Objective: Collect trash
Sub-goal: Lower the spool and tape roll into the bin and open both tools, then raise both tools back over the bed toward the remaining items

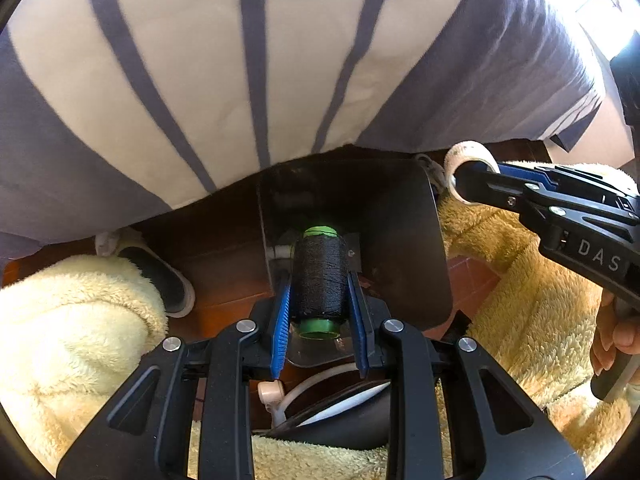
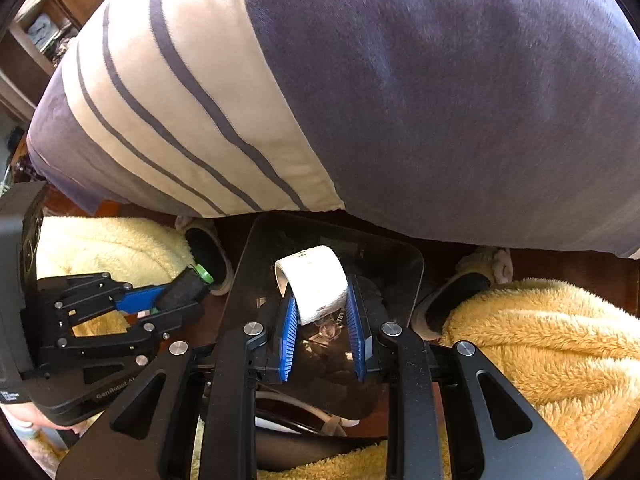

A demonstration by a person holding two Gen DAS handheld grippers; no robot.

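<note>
Since both grippers hang right over the dark bin (image 2: 408, 280) between the person's fluffy-trousered knees, I'd guess they're lined up for a drop. The left gripper (image 1: 320, 304) is pinching a spool of black thread (image 1: 319, 276) on a green core, pads (image 1: 281, 320) tight on its wound sides, bin mouth (image 1: 400, 208) straight ahead of the fingertips. The right gripper (image 2: 323, 312) is clamped on a white tape roll (image 2: 316, 280), nearly used up and a bit grubby along the edge, poking out past the fingertips above the bin. Slippers (image 1: 160, 276) sit either side.
</note>
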